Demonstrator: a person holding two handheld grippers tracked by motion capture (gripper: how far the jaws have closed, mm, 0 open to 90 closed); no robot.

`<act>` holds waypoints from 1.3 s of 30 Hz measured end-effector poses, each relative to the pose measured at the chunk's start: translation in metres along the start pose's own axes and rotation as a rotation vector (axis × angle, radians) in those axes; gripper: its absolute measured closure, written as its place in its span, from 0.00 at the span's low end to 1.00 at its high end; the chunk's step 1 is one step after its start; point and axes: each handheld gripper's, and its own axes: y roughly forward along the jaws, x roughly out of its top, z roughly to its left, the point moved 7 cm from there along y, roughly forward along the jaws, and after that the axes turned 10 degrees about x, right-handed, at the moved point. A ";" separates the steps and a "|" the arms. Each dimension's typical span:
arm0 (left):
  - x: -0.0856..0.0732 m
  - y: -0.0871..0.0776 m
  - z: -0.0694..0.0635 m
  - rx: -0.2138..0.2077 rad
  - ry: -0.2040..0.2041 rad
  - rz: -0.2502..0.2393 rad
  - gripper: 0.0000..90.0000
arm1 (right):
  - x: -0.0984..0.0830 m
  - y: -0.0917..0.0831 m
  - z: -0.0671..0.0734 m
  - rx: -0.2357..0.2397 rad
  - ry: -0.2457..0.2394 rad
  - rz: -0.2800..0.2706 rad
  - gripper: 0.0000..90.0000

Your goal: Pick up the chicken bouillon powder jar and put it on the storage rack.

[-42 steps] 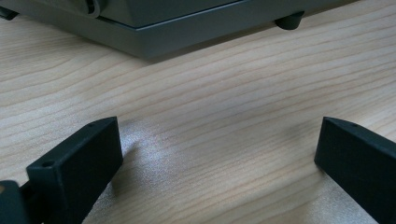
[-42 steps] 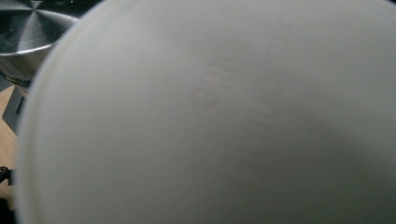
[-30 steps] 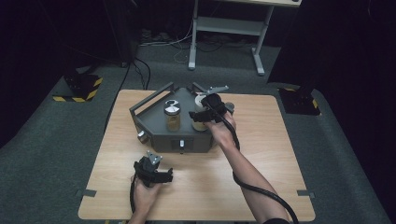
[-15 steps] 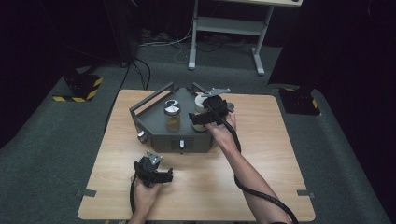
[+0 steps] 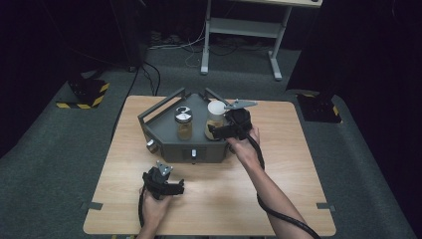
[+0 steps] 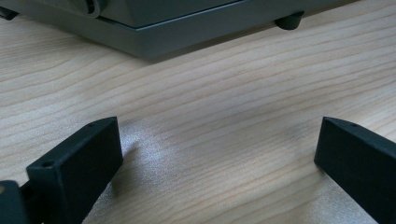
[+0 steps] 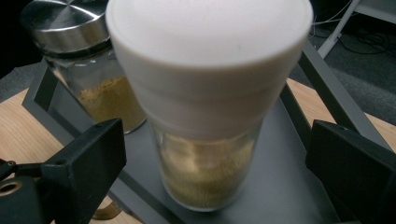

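A glass jar with a white lid (image 5: 216, 118) (image 7: 210, 116) stands upright on the right side of a dark grey tray (image 5: 164, 137). Left of it stands a jar with a metal lid (image 5: 183, 123) (image 7: 88, 70); both hold yellowish powder. My right gripper (image 5: 217, 130) (image 7: 217, 140) is level with the white-lidded jar from the right. Its jaws have just been opening, and the jar stands between them untouched. My left gripper (image 5: 175, 188) (image 6: 217, 140) rests open on the wooden table (image 6: 210, 93) in front of the tray, with nothing between its jaws.
The tray (image 6: 187, 28) has raised rails at its back corners and knobs on its front face. Bare table lies to its right and in front. A white metal stand (image 5: 239, 30) is on the floor behind the table.
The right gripper has opened its jaws and drawn back to the right from the white-lidded jar, whose lid now shows. The left gripper has stayed in place.
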 end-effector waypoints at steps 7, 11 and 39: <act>0.000 0.000 0.000 0.000 0.000 0.000 0.01 | -0.012 -0.010 0.002 0.003 -0.006 -0.013 0.06; 0.000 0.000 0.000 -0.001 0.000 0.001 0.01 | -0.020 -0.014 0.004 0.002 -0.011 -0.017 0.06; 0.000 0.000 0.000 0.000 0.000 0.001 0.01 | -0.086 -0.064 0.010 -0.045 0.012 -0.089 0.08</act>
